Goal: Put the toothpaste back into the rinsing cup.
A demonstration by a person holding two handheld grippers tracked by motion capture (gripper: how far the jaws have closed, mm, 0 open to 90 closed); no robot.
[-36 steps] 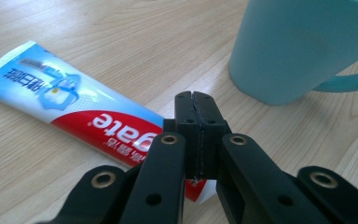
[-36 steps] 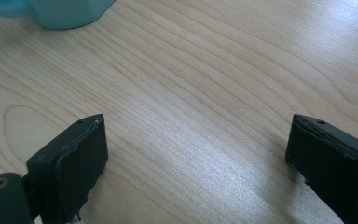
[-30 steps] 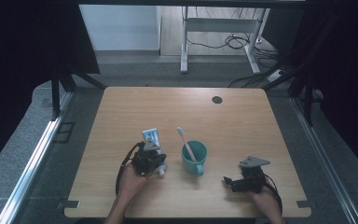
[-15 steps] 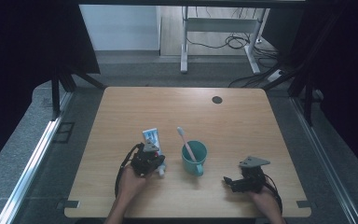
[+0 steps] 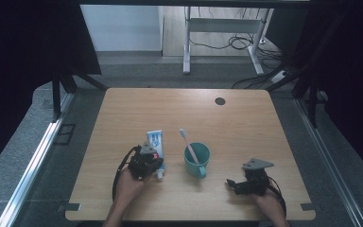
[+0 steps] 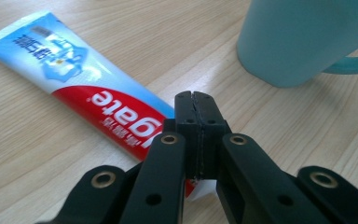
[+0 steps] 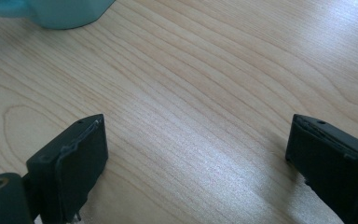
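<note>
A blue, white and red toothpaste tube (image 5: 154,141) lies flat on the wooden table (image 5: 246,127), left of a teal mug (image 5: 197,160). A pink toothbrush (image 5: 187,141) leans out of the mug. My left gripper (image 5: 157,164) rests low over the cap end of the tube. In the left gripper view its jaws are pressed pad to pad above the tube (image 6: 74,70), nothing between them, with the mug (image 6: 307,37) ahead to the right. My right gripper (image 5: 230,183) lies on the table right of the mug; its jaws (image 7: 196,140) stand wide over bare wood.
A dark round cable port (image 5: 220,100) sits near the table's far edge. Beyond the table stand a white desk frame (image 5: 187,42) and floor cables (image 5: 236,42). Black curtains hang at both sides.
</note>
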